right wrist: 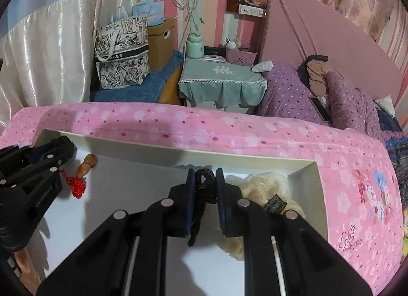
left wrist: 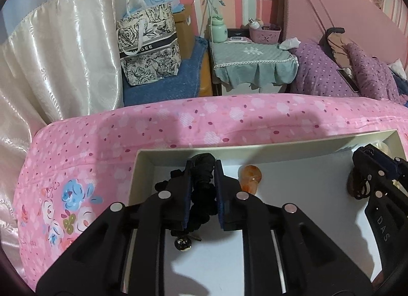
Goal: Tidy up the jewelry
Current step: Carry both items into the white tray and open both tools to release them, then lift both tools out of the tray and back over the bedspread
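A shallow white box [left wrist: 178, 149] lies on the pink flowered bedspread; it also shows in the right wrist view [right wrist: 320, 188]. My left gripper [left wrist: 203, 168] is shut on a black braided cord [left wrist: 201, 188] with a dark bead [left wrist: 182, 243] hanging below, over the box's left part. My right gripper [right wrist: 205, 177] is shut on a black knotted cord [right wrist: 202, 183] over the box's right part. An orange gourd pendant [left wrist: 251, 176] lies in the box; in the right wrist view [right wrist: 88, 164] it carries a red knot [right wrist: 76, 185]. A cream scrunchie [right wrist: 265, 188] lies at the right.
The pink bedspread [left wrist: 178, 117] surrounds the box. Behind it stand a flower-print bag [left wrist: 148, 46] on a blue cloth, a nightstand with a green cover [left wrist: 252, 62], and purple dotted pillows [left wrist: 331, 71]. A white curtain [left wrist: 51, 53] hangs at left.
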`<state>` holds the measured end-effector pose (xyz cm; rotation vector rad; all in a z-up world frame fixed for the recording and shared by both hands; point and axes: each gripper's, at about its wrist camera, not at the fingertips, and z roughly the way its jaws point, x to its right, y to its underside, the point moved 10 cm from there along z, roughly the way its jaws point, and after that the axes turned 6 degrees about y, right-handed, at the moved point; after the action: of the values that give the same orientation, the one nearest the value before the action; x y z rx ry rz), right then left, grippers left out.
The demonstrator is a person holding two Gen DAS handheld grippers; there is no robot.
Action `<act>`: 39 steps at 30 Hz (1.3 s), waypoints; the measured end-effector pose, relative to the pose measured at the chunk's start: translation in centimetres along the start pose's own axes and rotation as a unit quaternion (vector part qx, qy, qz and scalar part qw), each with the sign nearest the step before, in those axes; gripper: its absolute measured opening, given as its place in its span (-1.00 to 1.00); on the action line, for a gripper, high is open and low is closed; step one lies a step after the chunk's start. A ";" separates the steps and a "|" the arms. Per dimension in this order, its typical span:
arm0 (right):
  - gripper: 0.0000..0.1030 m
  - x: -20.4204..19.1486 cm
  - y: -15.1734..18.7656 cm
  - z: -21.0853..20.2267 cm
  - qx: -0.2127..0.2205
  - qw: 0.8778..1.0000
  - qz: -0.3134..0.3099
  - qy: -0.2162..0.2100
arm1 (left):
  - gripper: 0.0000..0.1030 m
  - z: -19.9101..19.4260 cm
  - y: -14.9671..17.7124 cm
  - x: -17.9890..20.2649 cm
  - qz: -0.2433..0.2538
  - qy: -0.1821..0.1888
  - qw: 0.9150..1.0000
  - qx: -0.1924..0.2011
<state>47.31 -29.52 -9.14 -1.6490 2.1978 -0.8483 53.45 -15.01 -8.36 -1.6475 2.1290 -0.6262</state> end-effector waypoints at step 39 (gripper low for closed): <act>0.96 8.4 3.2 -17.9 0.090 0.995 0.048 0.022 | 0.94 -21.2 6.7 -4.1 0.003 0.030 0.996 0.079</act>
<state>32.57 -31.53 4.31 -1.4428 2.1392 -1.0304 37.49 -7.12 5.63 -1.5540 2.0659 -0.8294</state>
